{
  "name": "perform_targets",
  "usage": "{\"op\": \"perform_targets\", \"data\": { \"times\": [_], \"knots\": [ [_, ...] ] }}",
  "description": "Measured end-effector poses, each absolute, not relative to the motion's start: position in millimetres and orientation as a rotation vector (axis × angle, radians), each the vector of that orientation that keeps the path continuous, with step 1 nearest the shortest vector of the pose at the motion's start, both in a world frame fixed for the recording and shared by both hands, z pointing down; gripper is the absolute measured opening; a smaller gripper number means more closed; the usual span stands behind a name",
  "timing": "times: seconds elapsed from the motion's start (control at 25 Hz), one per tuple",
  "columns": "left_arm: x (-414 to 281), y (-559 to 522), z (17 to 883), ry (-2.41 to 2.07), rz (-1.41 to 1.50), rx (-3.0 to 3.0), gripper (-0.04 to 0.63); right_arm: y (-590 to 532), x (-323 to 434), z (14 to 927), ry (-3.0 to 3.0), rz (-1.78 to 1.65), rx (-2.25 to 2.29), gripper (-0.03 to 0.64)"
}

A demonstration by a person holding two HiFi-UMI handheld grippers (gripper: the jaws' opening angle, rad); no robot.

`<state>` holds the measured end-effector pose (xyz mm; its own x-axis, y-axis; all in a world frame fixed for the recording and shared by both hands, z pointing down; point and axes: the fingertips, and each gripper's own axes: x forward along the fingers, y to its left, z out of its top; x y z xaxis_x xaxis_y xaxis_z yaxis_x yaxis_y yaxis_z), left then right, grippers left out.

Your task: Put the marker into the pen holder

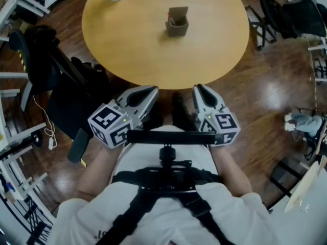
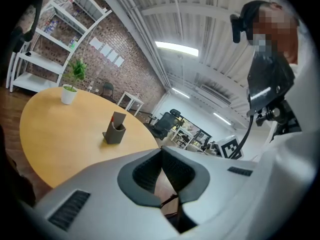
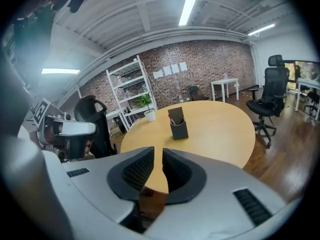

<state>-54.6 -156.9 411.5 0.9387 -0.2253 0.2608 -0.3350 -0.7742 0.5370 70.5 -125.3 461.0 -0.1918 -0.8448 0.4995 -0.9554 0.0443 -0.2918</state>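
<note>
Step in hand: judged to be the close-out. A red-tipped marker stands inside the pen holder, which sits mid-tabletop. Nothing lies loose around the holder.
Next move: probably none on the marker. At most, a check that it sits fully down in the holder.
Left tongs: pressed together and empty. They are well short of the pen holder, off the tabletop's near edge.
Left hand pose: drawn in against the person's torso, nose angled inward and aimed a little right of the holder.
Right tongs: closing, with a narrow slit between the pads and nothing in it. They are also well short of the holder.
Right hand pose: drawn in beside the torso, level with the left, nose roughly toward the holder.
</note>
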Motion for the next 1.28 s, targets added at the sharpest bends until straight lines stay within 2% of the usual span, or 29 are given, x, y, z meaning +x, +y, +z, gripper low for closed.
{"op": "perform_targets", "data": {
  "times": [0.64,0.92,1.28],
  "knots": [
    [-45,-92,406,-0.446,0.292,2.510,-0.003,-73,74,457,-2.218,0.819,1.808,0.037],
    [-7,-18,400,-0.465,0.294,2.534,-0.003,-3,107,456,-2.254,0.832,1.800,0.037],
    [3,77,407,-0.523,0.297,2.526,-0.003,79,112,458,-2.322,0.817,1.726,0.037]
  ]
}}
